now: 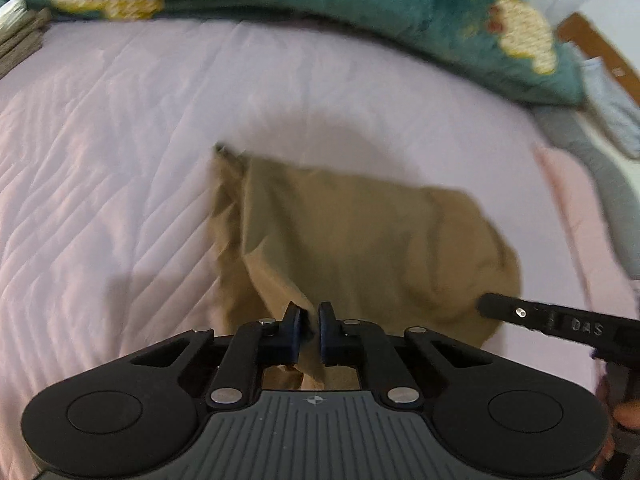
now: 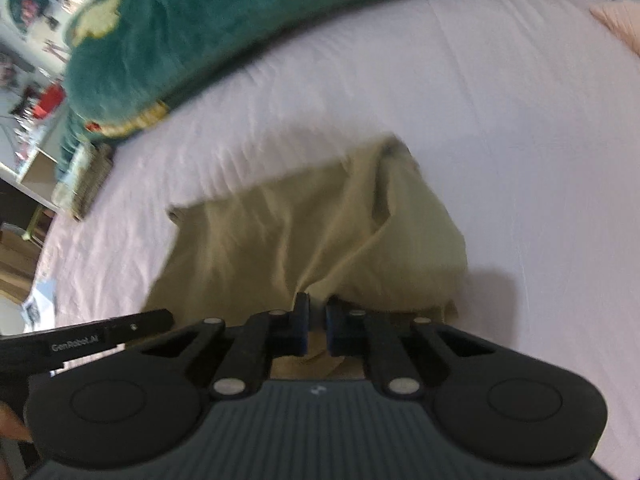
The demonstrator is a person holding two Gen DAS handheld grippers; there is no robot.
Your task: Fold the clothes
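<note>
A tan garment (image 1: 340, 240) lay rumpled on a pale quilted bed (image 1: 120, 160). Its near edge was pinched by the closed left gripper (image 1: 310, 320) and right gripper (image 2: 317, 316). Light, limp cloth was judged best gripped at corners.

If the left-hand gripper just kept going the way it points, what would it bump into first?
The khaki garment: the left gripper already pinches its near edge, angled downward. Beyond the cloth lies the pale bedsheet, probably just underneath.
</note>
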